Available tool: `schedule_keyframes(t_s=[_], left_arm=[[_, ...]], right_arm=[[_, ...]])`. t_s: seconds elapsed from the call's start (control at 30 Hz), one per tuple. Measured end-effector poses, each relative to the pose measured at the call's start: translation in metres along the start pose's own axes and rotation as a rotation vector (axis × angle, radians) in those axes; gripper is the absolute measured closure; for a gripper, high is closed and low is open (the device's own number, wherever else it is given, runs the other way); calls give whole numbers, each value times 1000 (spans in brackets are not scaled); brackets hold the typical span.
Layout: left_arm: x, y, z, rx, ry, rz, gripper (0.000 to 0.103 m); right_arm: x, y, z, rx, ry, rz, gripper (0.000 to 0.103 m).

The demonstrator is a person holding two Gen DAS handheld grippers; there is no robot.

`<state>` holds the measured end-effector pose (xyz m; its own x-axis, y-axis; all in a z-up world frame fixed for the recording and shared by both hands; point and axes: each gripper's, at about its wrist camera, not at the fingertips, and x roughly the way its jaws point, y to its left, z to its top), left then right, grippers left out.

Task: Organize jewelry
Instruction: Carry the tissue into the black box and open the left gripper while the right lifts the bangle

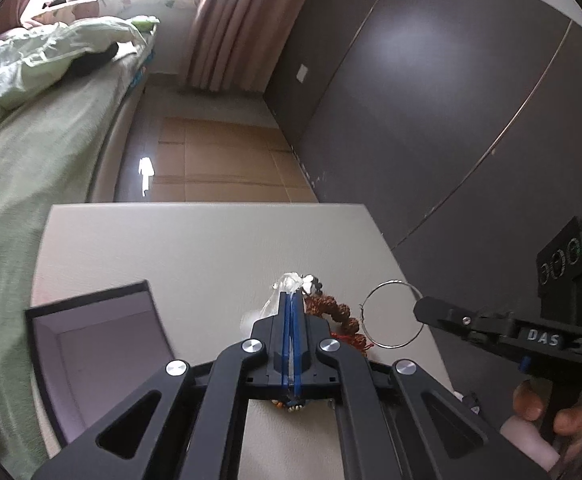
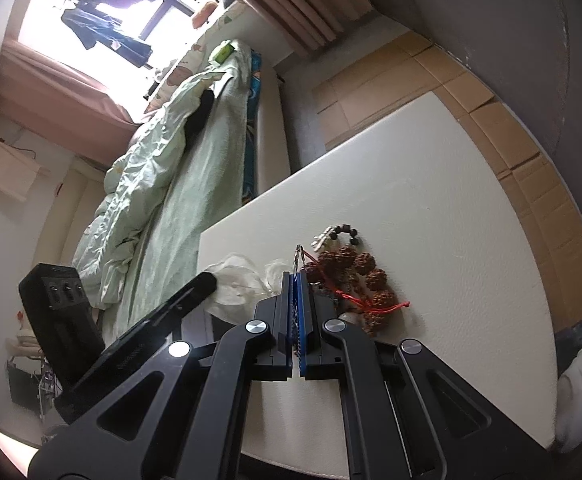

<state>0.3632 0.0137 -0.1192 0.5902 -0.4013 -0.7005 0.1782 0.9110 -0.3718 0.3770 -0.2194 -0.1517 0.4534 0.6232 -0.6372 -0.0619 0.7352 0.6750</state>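
My left gripper (image 1: 291,298) is shut on a clear plastic pouch (image 1: 287,285) and holds it above the white table (image 1: 195,248). My right gripper (image 1: 421,309) is shut on a thin silver bangle (image 1: 391,314), held in the air at the table's right edge; in the right wrist view the bangle (image 2: 300,254) shows edge-on between the blue pads (image 2: 301,296). A brown rudraksha bead bracelet (image 2: 355,276) with red cord lies on the table beside a small black bead bracelet (image 2: 345,234). An open dark jewelry box (image 1: 99,356) with a pale lining stands at the left.
A bed with green bedding (image 1: 31,152) runs along the table's left side. A dark wardrobe wall (image 1: 431,100) is on the right. Flattened cardboard (image 1: 219,160) covers the floor beyond the table. The left gripper's body (image 2: 131,332) shows in the right wrist view.
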Motion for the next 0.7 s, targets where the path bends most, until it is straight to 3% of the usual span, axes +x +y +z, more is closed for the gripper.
schedule_keyframes(t_s=[0.37,0.7], left_arm=[[-85,-1,-1,14,-156,29,103],[-104,33,-12,-37,-144,64,103]], right_arm=[[-22,31,-11,-67,-63,78,100],[-7,66,-22,-112,-51,116,100]])
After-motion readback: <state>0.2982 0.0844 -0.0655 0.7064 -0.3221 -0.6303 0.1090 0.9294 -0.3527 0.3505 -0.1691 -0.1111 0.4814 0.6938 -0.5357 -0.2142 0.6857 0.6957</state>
